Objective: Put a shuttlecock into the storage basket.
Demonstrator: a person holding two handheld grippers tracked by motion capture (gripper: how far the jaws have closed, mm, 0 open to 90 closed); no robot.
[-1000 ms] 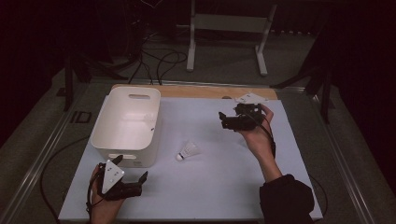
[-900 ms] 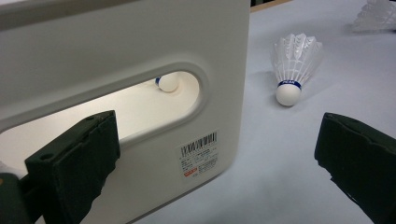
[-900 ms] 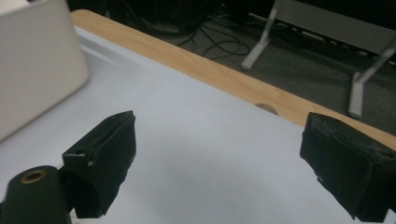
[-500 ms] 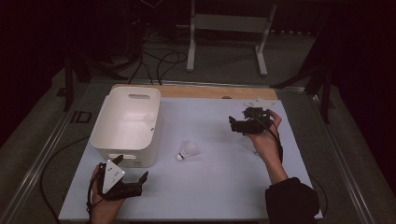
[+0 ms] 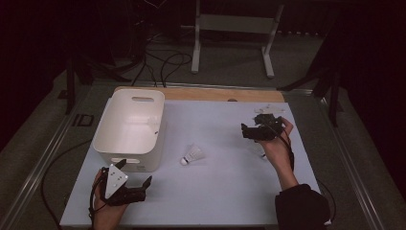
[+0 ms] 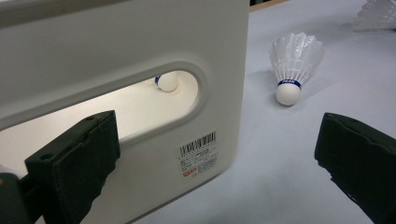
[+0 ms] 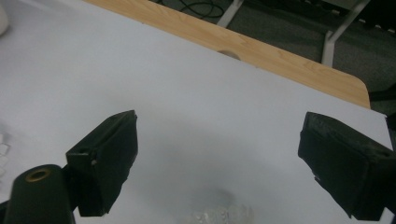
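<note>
High view: I'm at the near side of the table (image 5: 225,201), a claw in each hand, white sheet over the top.
Left gripper (image 5: 136,188): sitting low at the near left corner of the sheet, just in front of the white bin (image 5: 129,129). Jaws wide apart, holding nothing.
Left gripper view: my two black jaws frame the bin's near wall, with its handle slot and barcode sticker right in front of me. Through the slot I can spot the cork end of a shuttlecock inside the bin (image 6: 166,82).
Right gripper (image 5: 245,132): held up over the right side of the sheet, pointing left. Jaws spread wide here too, nothing between them.
Right gripper view: bare white sheet between my jaws, wooden table edge (image 7: 261,51) beyond, and a bit of something clear and plasticky at the bottom edge, can't tell what it is.
Shuttlecock (image 5: 193,155): lying on its side on the sheet, just right of the bin's near corner, between my two claws, cork end toward me. Neither claw touches it.
Far right: another white feathered thing (image 5: 270,108) near the sheet's far edge, too small to be sure.
</note>
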